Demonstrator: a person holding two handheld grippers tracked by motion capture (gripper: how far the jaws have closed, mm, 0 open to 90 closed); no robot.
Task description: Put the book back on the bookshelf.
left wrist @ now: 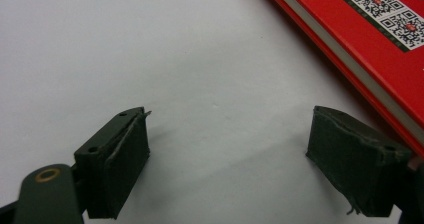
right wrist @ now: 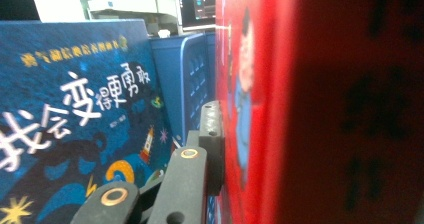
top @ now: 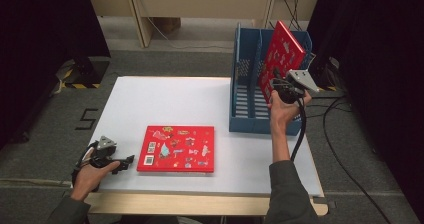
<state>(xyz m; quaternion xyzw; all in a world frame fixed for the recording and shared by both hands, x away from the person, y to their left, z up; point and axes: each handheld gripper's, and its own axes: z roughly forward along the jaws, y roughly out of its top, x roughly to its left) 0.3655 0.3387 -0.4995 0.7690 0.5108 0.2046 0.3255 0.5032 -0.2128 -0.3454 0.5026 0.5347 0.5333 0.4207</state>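
Right hand-held gripper (top: 278, 86): clenched on a red book (top: 281, 58), gripping it at its lower edge; in the right gripper view one black jaw lies flat against the red cover (right wrist: 320, 109), and the other jaw is hidden behind the book.
Held red book: tilted, lifted above the blue rack (top: 245, 104), its top leaning toward the far right corner of the surface (top: 150, 104); its lower part sits over the rack's right-hand slot.
Blue rack: stands at the right edge of the surface, toward the far side, with upright dividers and slatted walls.
Blue book (right wrist: 75, 124): seen in the right gripper view just beside the held red book, standing upright with white lettering on its cover; it seems to stand in the rack, though the blur makes that hard to confirm.
Left hand-held gripper (top: 131, 159): released, jaws wide apart with bare white surface between them; it rests near the near left corner of the surface.
Second red book (top: 176, 148): lies flat near the near edge, about mid-width, back cover up with two printed codes (left wrist: 395, 16); its left edge is just beside the left gripper's tips, apart from them.
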